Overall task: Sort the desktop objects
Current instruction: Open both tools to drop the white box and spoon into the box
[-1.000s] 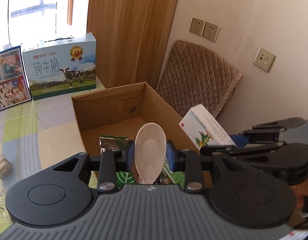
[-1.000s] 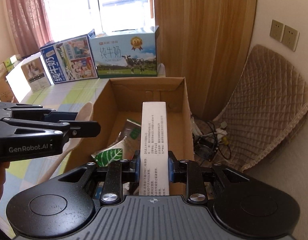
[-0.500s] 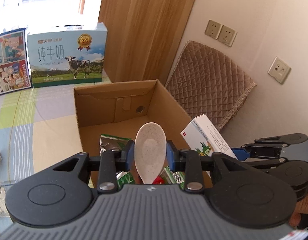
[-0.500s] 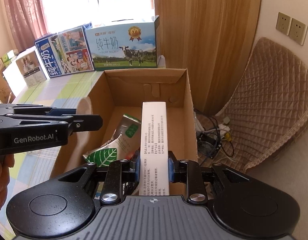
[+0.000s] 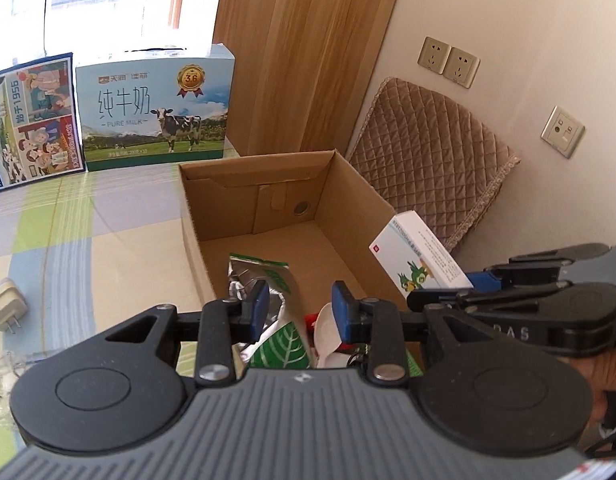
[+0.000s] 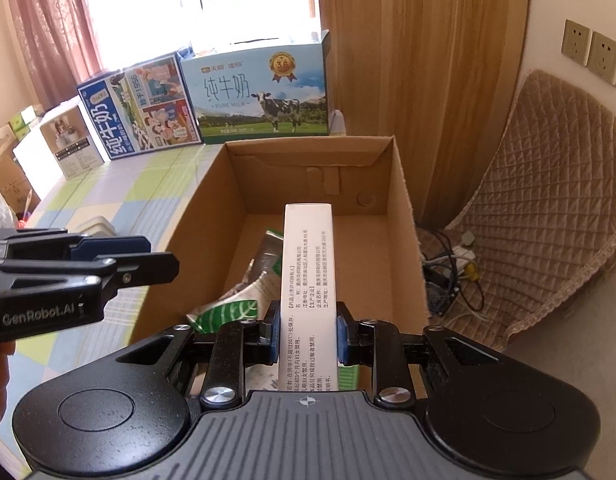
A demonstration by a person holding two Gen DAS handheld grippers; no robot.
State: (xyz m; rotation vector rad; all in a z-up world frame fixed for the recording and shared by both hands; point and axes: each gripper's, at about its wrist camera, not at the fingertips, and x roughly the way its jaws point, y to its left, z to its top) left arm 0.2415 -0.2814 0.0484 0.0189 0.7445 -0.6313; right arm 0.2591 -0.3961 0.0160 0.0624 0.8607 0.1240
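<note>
Left wrist view. Checked tablecloth (image 5: 87, 240) covers the desk, with a milk case (image 5: 155, 112) standing at the far edge. An open cardboard box (image 5: 259, 160) sits directly ahead of and below the left gripper (image 5: 301, 308). The jaws stand apart with nothing clamped between them. A foil pouch (image 5: 267, 280) with a green leaf print lies in the box just beyond the pads. A pale spoon (image 5: 326, 330) lies low beside the right-hand pad; whether it touches the pad cannot be told. To the right, the right gripper (image 5: 432, 300) holds a white medicine carton (image 5: 420, 256) above the box's right-hand wall.

Right wrist view. Same desk and milk case (image 6: 263, 92), with a quilted cushion (image 6: 548, 200) against the wall to the right. The right gripper (image 6: 308, 332) is closed firmly on the medicine carton (image 6: 308, 272), both pads pressing its narrow sides. The carton's long axis runs straight ahead along the fingers, and its free end points towards the far wall of the cardboard box (image 6: 308, 140). The box floor lies ahead and below. The foil pouch (image 6: 235, 308) is to the left of the carton and bare floor is to the right. The left gripper (image 6: 147, 256) hangs off to the left, over the near-left wall.

Assessment: the right hand is the loaded one and is already over the opening, so lowering and letting go appears to be all that remains for the carton.
</note>
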